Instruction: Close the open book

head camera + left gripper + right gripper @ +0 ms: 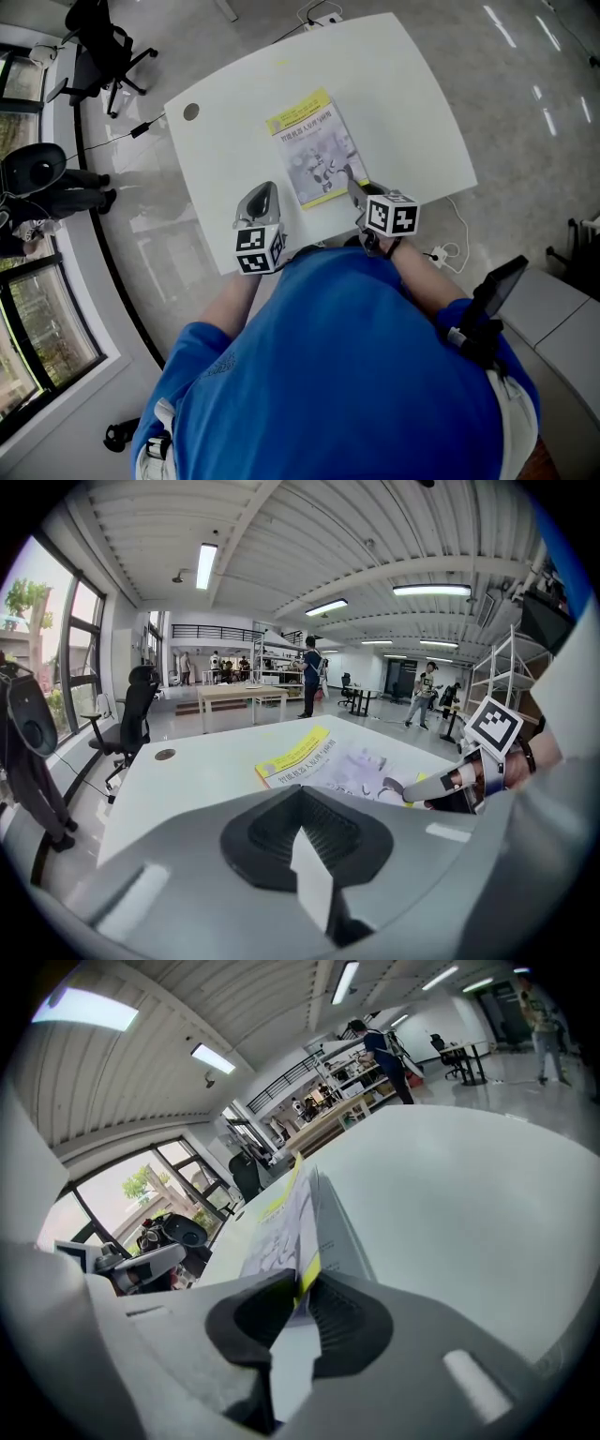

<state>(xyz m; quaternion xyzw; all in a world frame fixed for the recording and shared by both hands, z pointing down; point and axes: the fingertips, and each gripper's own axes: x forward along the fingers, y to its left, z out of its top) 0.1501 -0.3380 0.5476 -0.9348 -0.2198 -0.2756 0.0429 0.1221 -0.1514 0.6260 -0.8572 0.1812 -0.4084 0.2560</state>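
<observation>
Head view looks steeply down on a white table [412,122] where the book [314,150] lies flat near the middle. Its yellow and grey cover faces up and its near edge points toward the person in a blue top [347,375]. The right gripper [354,185] reaches onto the book's near right corner. In the right gripper view its jaws stand narrow, with the yellow edge of that corner pinched between the dark pads.

The left gripper [265,192] sits over bare table just beside the book's near left corner and apart from it. In the left gripper view its jaws are together with nothing between them, and the book lies ahead and slightly to the right.

A round cable hole [191,112] is set in the tabletop near the far left corner, well apart from the book. On the floor around the table are a black office chair [103,47] at the far left, a dark cable [141,129] running from the table's left side, and a white power strip [439,253] to the right. The left gripper view also shows a wooden table [242,694] and several people standing far back in the hall, and metal shelving [506,667] at the right.
</observation>
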